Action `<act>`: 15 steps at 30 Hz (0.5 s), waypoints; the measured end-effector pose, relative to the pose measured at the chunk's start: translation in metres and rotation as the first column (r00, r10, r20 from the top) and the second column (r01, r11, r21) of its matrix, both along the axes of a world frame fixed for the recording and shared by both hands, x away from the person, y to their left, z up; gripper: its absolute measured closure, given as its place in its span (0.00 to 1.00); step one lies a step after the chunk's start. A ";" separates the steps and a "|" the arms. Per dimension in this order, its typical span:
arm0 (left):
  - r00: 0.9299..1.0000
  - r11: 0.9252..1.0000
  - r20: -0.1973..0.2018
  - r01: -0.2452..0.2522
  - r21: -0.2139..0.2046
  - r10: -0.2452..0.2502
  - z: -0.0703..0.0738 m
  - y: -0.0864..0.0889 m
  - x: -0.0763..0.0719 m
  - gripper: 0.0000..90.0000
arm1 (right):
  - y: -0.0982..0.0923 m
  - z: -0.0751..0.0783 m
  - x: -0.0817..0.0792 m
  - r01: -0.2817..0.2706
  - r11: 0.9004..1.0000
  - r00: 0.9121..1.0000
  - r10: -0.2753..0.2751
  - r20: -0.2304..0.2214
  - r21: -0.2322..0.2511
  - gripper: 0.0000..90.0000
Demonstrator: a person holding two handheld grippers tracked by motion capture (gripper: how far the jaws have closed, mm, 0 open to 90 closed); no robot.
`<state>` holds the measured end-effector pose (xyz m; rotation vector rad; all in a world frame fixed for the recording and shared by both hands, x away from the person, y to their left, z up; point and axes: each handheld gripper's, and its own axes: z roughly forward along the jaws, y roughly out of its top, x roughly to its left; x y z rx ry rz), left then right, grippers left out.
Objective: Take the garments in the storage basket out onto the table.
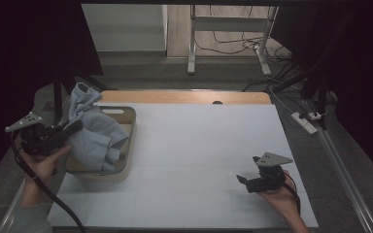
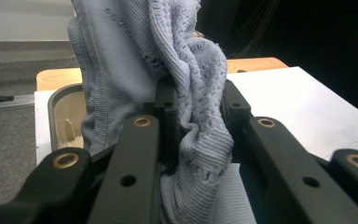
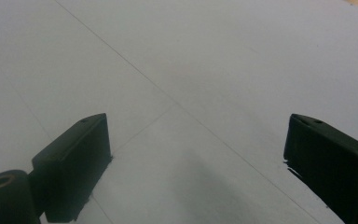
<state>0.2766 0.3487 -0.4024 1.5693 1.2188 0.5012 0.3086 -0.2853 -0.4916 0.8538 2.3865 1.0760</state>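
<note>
— Nearest us, what's on the worktop's front edge?

— Right tool, by the near right corner, held in a hand. Its jaws stand wide apart with nothing between them, low over the bare white worktop.

— And the right gripper view?

— Same story: both black jaws spread, only the white surface and its thin seam lines beneath.

— Left side?

— Left tool sits beyond the worktop's left edge, in the other hand, with its cable trailing off toward the near edge. It is clenched on a pale blue knitted garment.

— Sure of the grip?

— In the left gripper view the jaws pinch a bunched fold of the knit between them, with cloth rising above and hanging below.

— Where does the garment lie?

— Lifted partly out of a beige basket that stands near the left edge, toward the far left corner. Its lower part drapes inside the basket; its top stands above the rim.

— Farther back?

— A strip of bare wood along the far edge.
</note>
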 end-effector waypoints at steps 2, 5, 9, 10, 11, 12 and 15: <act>1.000 1.000 0.005 0.000 -0.001 0.000 0.001 0.000 0.000 0.82 | 0.000 0.000 0.000 0.001 1.000 1.000 -0.001 0.000 0.002 0.08; 1.000 1.000 0.017 -0.001 -0.010 0.002 0.003 -0.001 0.000 0.82 | 0.000 0.000 0.000 0.001 1.000 1.000 -0.001 0.000 0.000 0.08; 1.000 1.000 0.029 -0.002 -0.020 0.003 0.005 -0.001 0.000 0.82 | 0.000 0.000 0.000 0.000 1.000 1.000 0.000 -0.003 0.000 0.08; 0.999 1.000 0.035 -0.002 -0.023 0.003 0.006 -0.001 0.000 0.82 | 0.000 0.000 0.000 0.000 1.000 1.000 0.000 -0.003 0.000 0.08; 0.999 1.000 0.035 -0.002 -0.023 0.003 0.006 -0.001 0.000 0.82 | 0.000 0.000 0.000 0.000 1.000 1.000 0.000 -0.003 0.000 0.08; 0.999 1.000 0.041 -0.003 -0.030 0.005 0.007 -0.001 -0.001 0.82 | 0.000 0.000 0.000 -0.001 1.000 1.000 0.001 -0.001 -0.004 0.08; 0.999 0.999 0.050 -0.004 -0.033 0.006 0.009 -0.001 -0.002 0.82 | 0.000 0.000 0.000 0.001 1.000 1.000 -0.001 0.000 -0.003 0.08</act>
